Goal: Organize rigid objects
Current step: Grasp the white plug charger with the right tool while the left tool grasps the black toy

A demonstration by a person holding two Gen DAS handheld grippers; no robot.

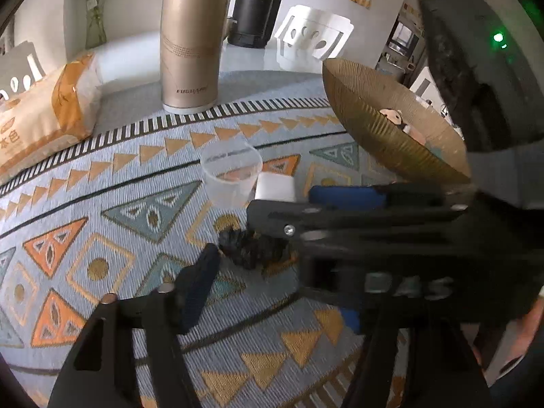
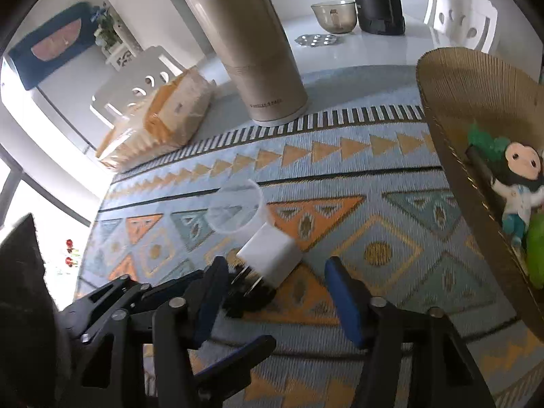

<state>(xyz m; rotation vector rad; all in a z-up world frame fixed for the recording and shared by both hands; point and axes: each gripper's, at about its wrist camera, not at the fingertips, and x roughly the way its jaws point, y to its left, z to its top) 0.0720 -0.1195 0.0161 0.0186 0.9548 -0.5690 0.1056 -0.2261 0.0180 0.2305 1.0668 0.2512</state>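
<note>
Both tools hang over the patterned mat [image 2: 340, 176]. The right tool [image 2: 275, 292] is spread around the white charger [image 2: 272, 253]. The left tool [image 1: 272, 265] is spread beside a black lump [image 1: 251, 248].

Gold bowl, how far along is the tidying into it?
Done: a doll and a green item lie in the gold bowl. In hand: nothing yet; the right tongs stand open at the white charger. Left: charger, clear cup and dark lump on the mat.
</note>
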